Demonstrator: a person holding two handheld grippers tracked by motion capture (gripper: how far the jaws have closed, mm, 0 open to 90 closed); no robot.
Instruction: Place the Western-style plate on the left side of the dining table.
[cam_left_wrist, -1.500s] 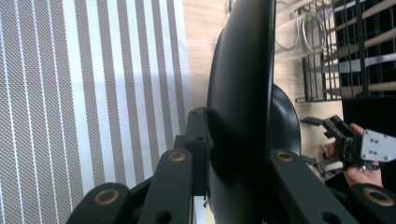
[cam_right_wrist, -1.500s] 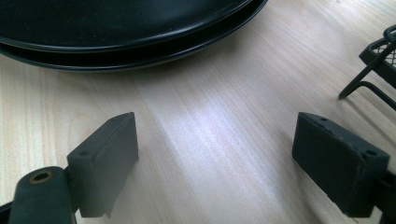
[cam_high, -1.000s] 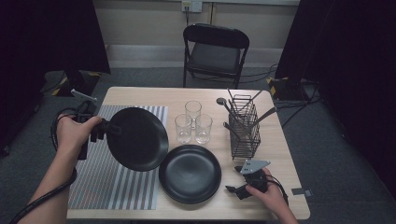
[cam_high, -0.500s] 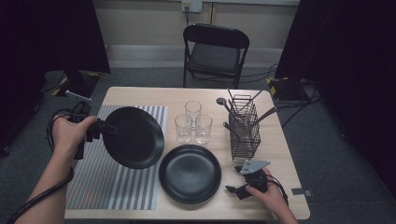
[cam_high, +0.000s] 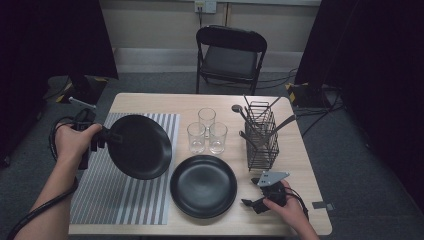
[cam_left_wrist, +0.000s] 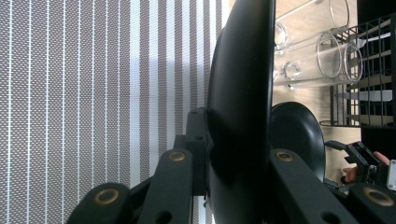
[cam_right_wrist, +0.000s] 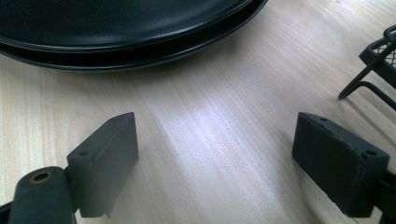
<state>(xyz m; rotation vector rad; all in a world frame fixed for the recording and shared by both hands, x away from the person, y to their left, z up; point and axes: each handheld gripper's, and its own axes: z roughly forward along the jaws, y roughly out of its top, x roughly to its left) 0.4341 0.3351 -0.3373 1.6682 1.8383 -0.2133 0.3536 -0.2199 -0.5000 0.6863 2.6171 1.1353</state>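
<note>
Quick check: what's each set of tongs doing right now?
Left tongs: closed on the rim of the black plate, held tilted above the striped mat.
Right tongs: open, holding nothing, resting low over the table.

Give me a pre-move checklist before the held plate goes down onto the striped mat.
1. Grip: left gripper clamps the rim of the black plate, jaws on both faces. Ok.
2. Plate off the surface, tilted over the striped placemat. Ok.
3. Bare mat below it. Ok.
4. Space to the three glasses: close beside the plate's edge; touching cannot tell.
5. Right gripper open, resting on the table beside the stacked plates. Ok.
</note>
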